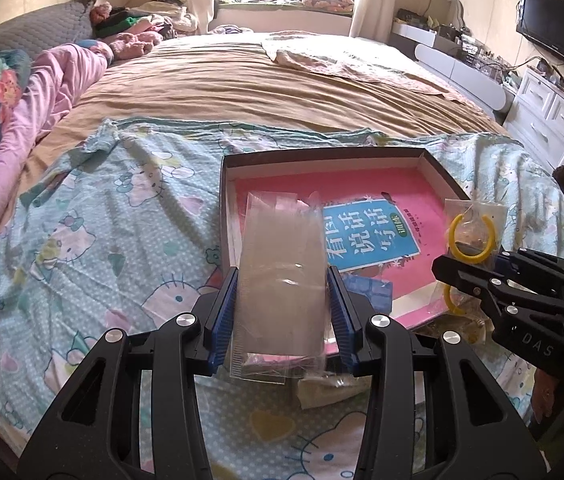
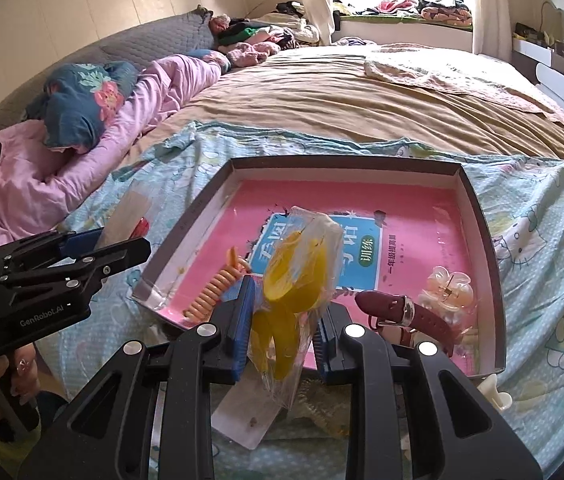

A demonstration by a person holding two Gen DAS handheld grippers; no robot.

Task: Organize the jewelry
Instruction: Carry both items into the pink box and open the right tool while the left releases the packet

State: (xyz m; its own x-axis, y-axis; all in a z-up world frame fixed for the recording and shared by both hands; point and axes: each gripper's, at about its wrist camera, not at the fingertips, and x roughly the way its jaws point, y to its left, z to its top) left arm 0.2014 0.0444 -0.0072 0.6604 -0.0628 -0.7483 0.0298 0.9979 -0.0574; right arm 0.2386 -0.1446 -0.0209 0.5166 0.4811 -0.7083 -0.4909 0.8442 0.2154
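Pinched between the left gripper (image 1: 282, 312) pads, a clear empty bag (image 1: 280, 280) stands lengthwise over the tray (image 2: 482, 216) edge. Only the right-wrist view shows the watch (image 2: 406, 314), coil tie (image 2: 216, 290) and the right gripper (image 2: 284, 320) clamping the yellow-hoop packet (image 2: 298, 272), tilted upward.

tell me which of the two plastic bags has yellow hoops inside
The bag in the right claw: yellow hoops show through it. The bag in the left claw looks clear and empty.

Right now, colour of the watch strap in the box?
Dark red watch strap; right wrist view shows it best.
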